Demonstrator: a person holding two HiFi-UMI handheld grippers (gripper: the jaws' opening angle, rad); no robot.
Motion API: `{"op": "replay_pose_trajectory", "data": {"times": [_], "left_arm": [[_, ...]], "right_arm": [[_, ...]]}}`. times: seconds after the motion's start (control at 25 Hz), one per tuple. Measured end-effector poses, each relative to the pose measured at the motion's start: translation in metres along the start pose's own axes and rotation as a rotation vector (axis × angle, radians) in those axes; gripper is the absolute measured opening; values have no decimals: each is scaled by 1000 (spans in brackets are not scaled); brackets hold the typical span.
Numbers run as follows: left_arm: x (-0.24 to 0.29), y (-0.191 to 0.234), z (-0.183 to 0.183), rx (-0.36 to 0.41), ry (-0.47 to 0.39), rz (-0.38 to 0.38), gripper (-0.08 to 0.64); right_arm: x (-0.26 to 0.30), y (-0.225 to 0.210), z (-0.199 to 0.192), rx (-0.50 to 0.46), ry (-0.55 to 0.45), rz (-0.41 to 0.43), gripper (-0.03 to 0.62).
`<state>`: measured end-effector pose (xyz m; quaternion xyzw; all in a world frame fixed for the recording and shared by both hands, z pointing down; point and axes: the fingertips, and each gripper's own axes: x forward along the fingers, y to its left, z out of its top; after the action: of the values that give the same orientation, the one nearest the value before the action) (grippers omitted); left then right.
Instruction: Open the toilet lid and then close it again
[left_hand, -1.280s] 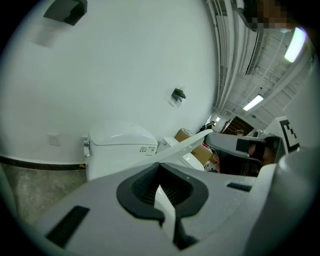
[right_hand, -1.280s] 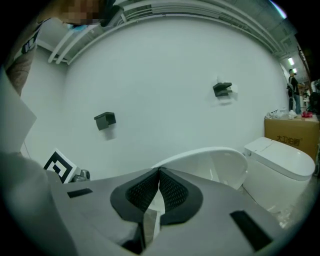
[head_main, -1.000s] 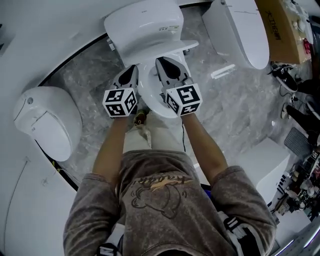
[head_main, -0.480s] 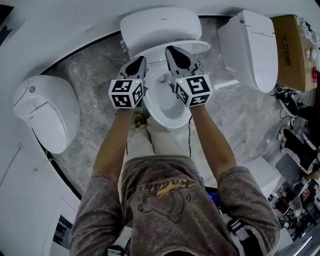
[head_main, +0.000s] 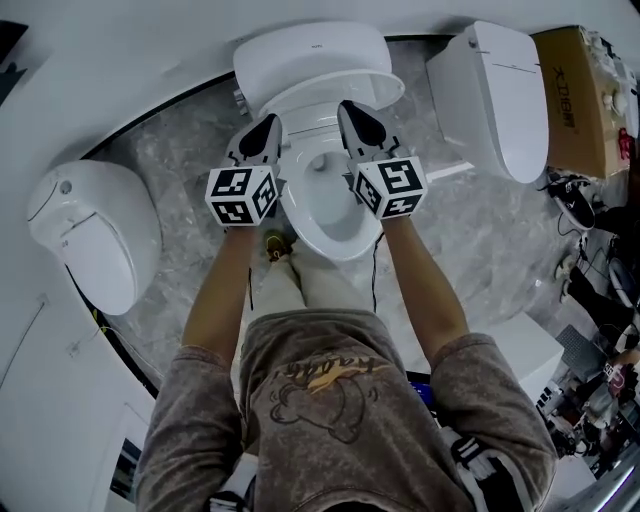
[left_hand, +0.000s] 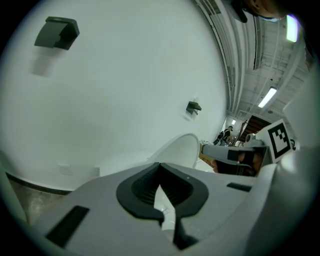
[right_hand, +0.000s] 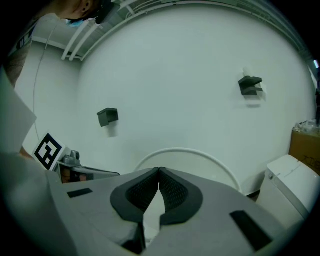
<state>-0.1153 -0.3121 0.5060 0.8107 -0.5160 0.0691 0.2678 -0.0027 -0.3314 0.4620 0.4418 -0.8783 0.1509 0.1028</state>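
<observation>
Three white toilets stand on the grey marbled floor in the head view: a middle toilet straight ahead of the person, a closed one to the left and a closed one to the right, with one cardboard box beyond the right one. The toilet lid of the middle toilet stands raised at the back, so the bowl lies open below. The person holds two grippers, each with one marker cube. The left gripper hangs over the left rear of the seat and the right gripper over the right rear, both just in front of the upright lid; whether either touches it cannot be told. In the left gripper view the left gripper's jaws are clenched together with nothing between them, and the right gripper's jaws are likewise pressed tight and empty. Two dark wall brackets show on the white wall in each gripper view.
</observation>
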Motion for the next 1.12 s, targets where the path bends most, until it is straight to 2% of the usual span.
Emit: {"op": "replay_pose_trajectory", "data": {"times": [0.16, 0.32, 0.36, 0.4, 0.44, 0.52, 0.64, 0.8, 1.0, 1.12], "left_arm": [[-9, -9, 18, 34, -15, 1, 9], [-9, -16, 38, 67, -27, -5, 14], [-7, -18, 42, 63, -30, -14, 47], [-5, -19, 46, 60, -33, -24, 101], [-1, -20, 49, 61, -38, -32, 146], [7, -20, 55, 81, -49, -34, 225], [21, -14, 62, 110, -50, -33, 253], [39, -7, 65, 99, -21, -55, 258], [61, 1, 58, 90, 30, -75, 258], [71, 3, 50, 92, 54, -80, 258]], "right_arm": [[-21, -13, 11, 27, -17, -42, 28], [-29, -22, 31, 44, -34, -22, 34], [-29, -25, 35, 50, -33, -13, 74], [-27, -28, 39, 55, -31, -3, 164], [-25, -31, 41, 54, -26, 5, 221], [-19, -39, 44, 30, -6, 16, 273], [-1, -54, 48, 5, 32, 35, 287], [29, -71, 53, -21, 73, 65, 288], [60, -78, 45, -11, 141, 107, 287], [69, -78, 34, -44, 178, 116, 287]]}}
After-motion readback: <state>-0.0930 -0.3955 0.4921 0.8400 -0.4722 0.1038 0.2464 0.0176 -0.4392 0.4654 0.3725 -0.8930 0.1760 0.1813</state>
